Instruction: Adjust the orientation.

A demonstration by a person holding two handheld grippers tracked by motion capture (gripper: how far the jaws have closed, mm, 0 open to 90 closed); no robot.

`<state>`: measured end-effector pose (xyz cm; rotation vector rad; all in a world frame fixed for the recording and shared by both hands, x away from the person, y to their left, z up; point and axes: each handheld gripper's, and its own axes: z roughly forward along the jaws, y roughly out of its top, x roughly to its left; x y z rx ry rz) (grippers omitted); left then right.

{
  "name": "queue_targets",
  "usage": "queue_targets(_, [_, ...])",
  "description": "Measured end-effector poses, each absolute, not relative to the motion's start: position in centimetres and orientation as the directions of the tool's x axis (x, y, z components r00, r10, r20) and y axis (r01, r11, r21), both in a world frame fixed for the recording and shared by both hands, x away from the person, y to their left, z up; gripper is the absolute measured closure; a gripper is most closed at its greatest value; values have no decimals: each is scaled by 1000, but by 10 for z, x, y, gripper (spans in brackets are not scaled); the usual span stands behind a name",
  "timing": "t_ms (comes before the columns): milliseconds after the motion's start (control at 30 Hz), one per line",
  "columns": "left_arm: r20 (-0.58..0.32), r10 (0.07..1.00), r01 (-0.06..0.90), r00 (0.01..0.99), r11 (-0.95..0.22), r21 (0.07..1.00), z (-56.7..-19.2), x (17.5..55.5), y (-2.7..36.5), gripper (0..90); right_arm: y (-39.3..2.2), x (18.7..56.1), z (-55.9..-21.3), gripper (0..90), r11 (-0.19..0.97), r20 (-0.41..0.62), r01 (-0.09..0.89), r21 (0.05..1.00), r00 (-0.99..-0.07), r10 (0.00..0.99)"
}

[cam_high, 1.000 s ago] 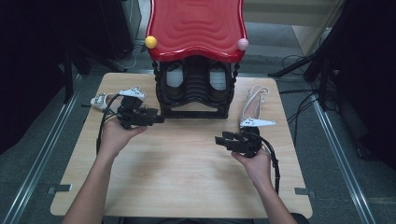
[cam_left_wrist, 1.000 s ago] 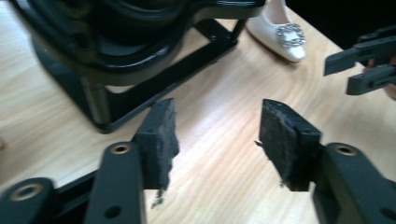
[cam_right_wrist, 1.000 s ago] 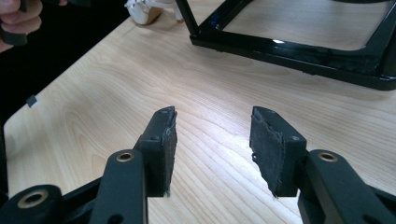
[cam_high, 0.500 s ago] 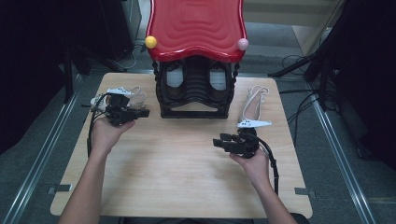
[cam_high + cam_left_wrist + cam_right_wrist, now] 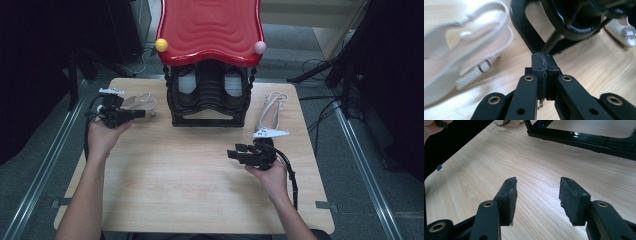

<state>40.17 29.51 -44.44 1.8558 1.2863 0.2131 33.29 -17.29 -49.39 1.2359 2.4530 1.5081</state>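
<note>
Closing my left gripper on nothing, I now sit beside the white sandal, not holding it. My right gripper rests spread, empty, so that shoe needs another grasp.

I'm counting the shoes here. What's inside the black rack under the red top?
Inside the black rack, two white shoes sit in its upper openings. The red top covers whatever lies further back or higher.

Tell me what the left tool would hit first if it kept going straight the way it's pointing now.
Probably the black rack's base bar. The left tool, jaws shut on nothing, points across bare wood at that bar, with the white sandal off to one side of the line. Depth is hard to judge.
</note>
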Motion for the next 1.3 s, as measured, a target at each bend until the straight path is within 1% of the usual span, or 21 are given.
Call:
queue_targets(100, [-301, 846, 689, 439, -103, 717, -437, 411, 299, 898, -172, 333, -494, 493, 233, 372, 616, 753, -690, 622])
queue_targets(233, [-270, 866, 694, 421, -116, 711, -431, 424, 301, 898, -172, 333, -494, 490, 229, 374, 616, 753, -688, 622])
queue_targets(300, [-276, 875, 700, 398, -96, 707, -430, 434, 305, 898, -172, 335, -494, 489, 230, 374, 615, 755, -690, 619])
queue_targets(367, [-267, 888, 697, 375, -81, 712, -431, 441, 308, 898, -172, 336, -495, 487, 229, 377, 617, 753, -690, 618])
queue_targets(500, [-290, 887, 695, 361, -48, 718, -438, 448, 311, 898, -171, 338, -497, 483, 232, 383, 623, 747, -689, 616])
queue_targets(567, [-301, 886, 718, 353, -50, 695, -450, 454, 311, 898, -169, 339, -498, 481, 235, 383, 624, 745, -690, 614])
queue_targets(700, [-352, 870, 727, 346, -11, 687, -467, 451, 310, 898, -168, 340, -499, 478, 242, 378, 621, 746, -694, 613])
queue_targets(767, [-351, 873, 735, 338, -12, 678, -471, 450, 311, 898, -168, 339, -498, 478, 238, 375, 621, 747, -689, 621])
queue_targets(800, [-352, 876, 744, 329, -11, 668, -479, 447, 314, 898, -168, 339, -498, 478, 235, 371, 617, 751, -689, 623])
queue_targets(900, [-376, 867, 749, 326, 5, 662, -487, 444, 317, 898, -169, 339, -498, 478, 227, 373, 618, 752, -684, 627])
queue_targets(967, [-380, 867, 751, 323, 10, 660, -489, 444, 317, 898, -169, 339, -498, 478, 225, 375, 621, 751, -682, 628])
queue_targets(1133, [-350, 878, 752, 327, -17, 659, -490, 443, 314, 893, -167, 339, -500, 476, 235, 371, 622, 747, -683, 629])
queue_targets(1300, [-355, 879, 762, 318, -15, 647, -489, 438, 321, 892, -168, 340, -500, 473, 231, 377, 628, 743, -678, 631])
